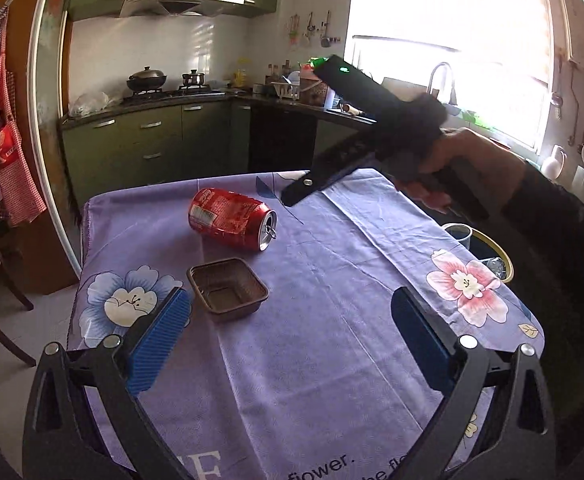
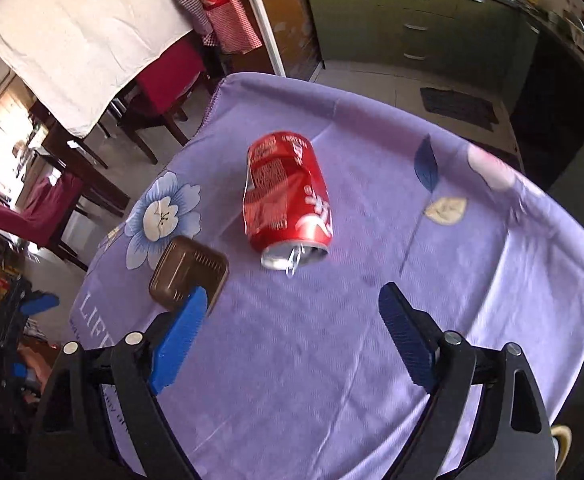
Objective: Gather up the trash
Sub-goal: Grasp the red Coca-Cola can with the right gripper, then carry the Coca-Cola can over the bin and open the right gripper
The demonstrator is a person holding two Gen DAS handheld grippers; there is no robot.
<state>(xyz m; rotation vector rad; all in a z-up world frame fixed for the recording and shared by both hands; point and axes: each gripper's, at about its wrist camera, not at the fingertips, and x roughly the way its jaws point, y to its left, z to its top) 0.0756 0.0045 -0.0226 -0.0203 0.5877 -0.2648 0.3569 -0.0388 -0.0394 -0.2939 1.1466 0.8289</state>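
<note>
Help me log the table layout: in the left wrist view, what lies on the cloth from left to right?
Blue flower print → brown plastic tray → crushed red can → pink flower print.

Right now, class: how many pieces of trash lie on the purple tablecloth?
2: a dented red can lying on its side mid-table, and a small brown tray just nearer the left gripper. Nothing else shows.
</note>
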